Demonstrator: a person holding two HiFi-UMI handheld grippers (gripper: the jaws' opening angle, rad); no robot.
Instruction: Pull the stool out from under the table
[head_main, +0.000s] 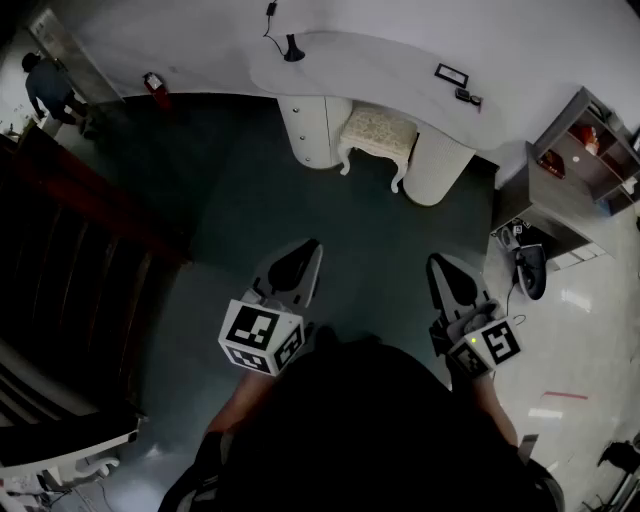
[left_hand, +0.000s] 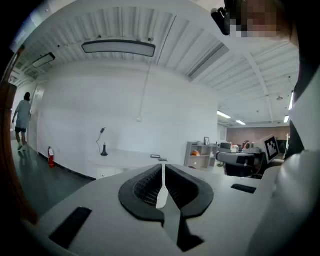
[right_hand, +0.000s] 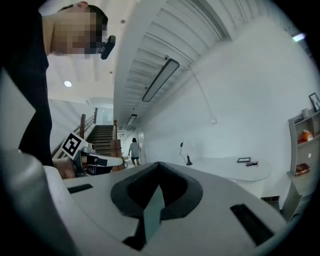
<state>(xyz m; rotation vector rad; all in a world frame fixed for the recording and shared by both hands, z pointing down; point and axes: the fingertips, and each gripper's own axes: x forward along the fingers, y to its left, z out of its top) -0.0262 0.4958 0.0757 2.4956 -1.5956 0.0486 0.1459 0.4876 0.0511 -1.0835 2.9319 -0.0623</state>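
While held side by side above the dark teal floor (head_main: 240, 200), well short of the curved white table (head_main: 380, 70): left gripper (head_main: 308, 252) with jaws pressed together on nothing, right gripper (head_main: 440, 264) likewise closed and empty. Untouched, tucked partly under the table's front edge between two rounded white pedestals (head_main: 315, 130): cream cushioned stool with curved white legs (head_main: 378, 135).

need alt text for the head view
From above, a person holds the left gripper and right gripper, both shut, above a dark floor, facing a curved white table with a cushioned stool partly under it. A grey shelf unit stands at right.
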